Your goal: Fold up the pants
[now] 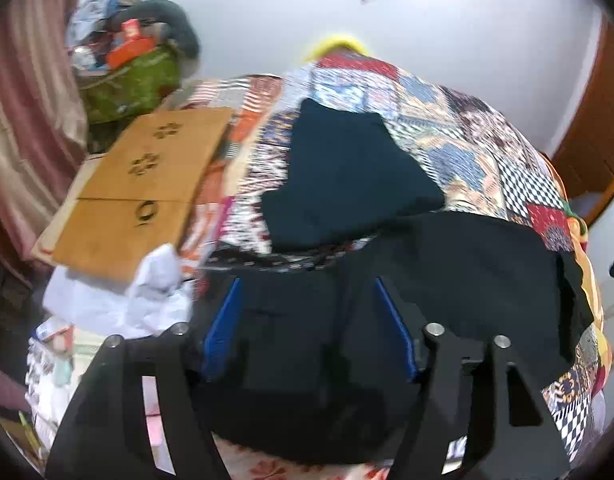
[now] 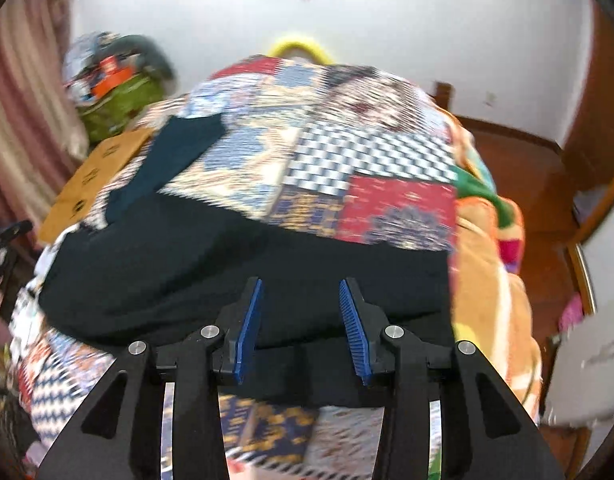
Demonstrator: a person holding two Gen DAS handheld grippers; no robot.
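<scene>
The black pants [image 1: 467, 280] are spread on the patchwork quilt [image 1: 447, 128], directly under and ahead of both tongs. The left tongs [image 1: 309, 292] are held spread above the cloth, and nothing is pinched between the blue pads [image 1: 223, 332]. The right tongs [image 2: 301, 292] are also held apart over the pants [image 2: 227, 260], with no cloth pressed between them. Beyond the left tongs, a folded dark teal garment [image 1: 347, 176] is laid on the quilt, touching the far edge of the pants. To the left of it, a brown cardboard sheet [image 1: 139, 184] and white crumpled paper [image 1: 155, 292] are seen. Farther left, a green bag [image 1: 131, 84] full of things is placed near the curtain [image 1: 23, 120]. The pictures are blurred
</scene>
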